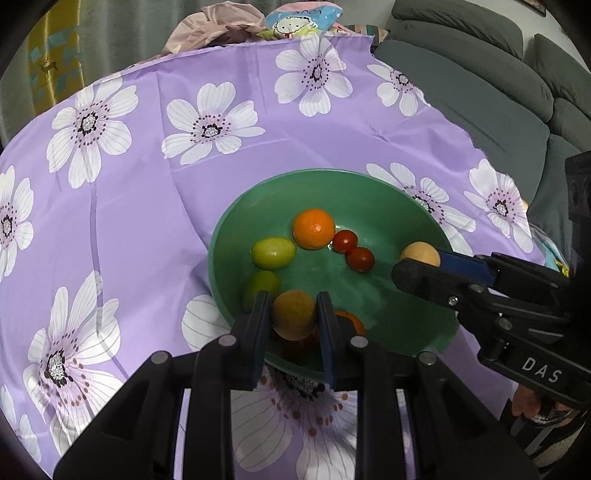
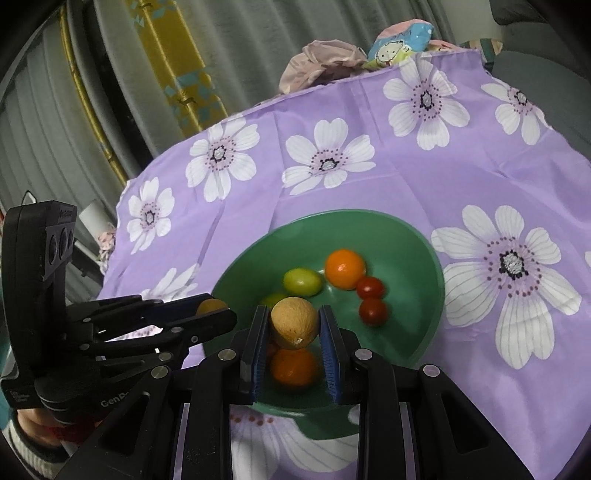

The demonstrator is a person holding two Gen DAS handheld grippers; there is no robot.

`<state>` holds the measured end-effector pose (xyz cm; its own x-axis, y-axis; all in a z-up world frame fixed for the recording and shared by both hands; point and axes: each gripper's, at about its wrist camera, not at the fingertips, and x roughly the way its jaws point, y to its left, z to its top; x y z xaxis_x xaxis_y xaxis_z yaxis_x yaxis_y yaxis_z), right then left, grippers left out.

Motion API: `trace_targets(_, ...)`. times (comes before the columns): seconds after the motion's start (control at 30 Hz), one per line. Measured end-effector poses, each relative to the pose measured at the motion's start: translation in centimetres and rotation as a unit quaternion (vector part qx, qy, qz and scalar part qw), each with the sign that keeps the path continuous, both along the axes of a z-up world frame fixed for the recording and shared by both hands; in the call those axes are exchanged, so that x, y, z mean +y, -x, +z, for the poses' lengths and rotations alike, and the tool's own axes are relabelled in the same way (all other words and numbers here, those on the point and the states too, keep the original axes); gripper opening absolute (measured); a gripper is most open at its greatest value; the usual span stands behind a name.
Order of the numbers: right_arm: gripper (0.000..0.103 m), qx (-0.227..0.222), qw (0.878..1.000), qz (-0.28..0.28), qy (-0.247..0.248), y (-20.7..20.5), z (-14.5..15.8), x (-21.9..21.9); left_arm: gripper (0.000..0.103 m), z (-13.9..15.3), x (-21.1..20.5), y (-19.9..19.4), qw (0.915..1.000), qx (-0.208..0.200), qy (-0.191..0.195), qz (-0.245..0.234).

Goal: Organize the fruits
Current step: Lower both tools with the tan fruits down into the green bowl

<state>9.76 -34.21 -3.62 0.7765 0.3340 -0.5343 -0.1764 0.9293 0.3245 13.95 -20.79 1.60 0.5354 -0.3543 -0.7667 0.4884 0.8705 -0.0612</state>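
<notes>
A green bowl point(image 1: 325, 172) point(image 2: 362, 212) on the purple flowered cloth holds an orange point(image 1: 314, 228) point(image 2: 344, 268), two green fruits point(image 1: 273, 252) point(image 2: 302, 282), two cherry tomatoes point(image 1: 345, 240) point(image 2: 370, 288) and a second orange point(image 2: 293, 365) near the front rim. My left gripper point(image 1: 293, 306) point(image 2: 218, 312) is shut on a yellow-brown round fruit point(image 1: 293, 319) over the bowl's near side. My right gripper point(image 2: 293, 317) point(image 1: 421, 264) is shut on a tan round fruit point(image 2: 294, 328) point(image 1: 421, 253), also over the bowl.
The cloth point(image 1: 147, 184) covers a round table and drops off at its edges. Crumpled fabric and a cartoon-print bag point(image 1: 295, 22) lie at the far edge. A grey sofa point(image 1: 498, 92) stands to the right, curtains point(image 2: 166, 74) behind.
</notes>
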Motion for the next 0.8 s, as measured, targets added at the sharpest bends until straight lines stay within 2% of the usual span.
trace_targets(0.8, 0.028, 0.015, 0.999, -0.020, 0.035, -1.3, -0.2, -0.5, 0.025, -1.4, -1.8, -1.5, 0.9989, 0.012, -0.042, -0.014)
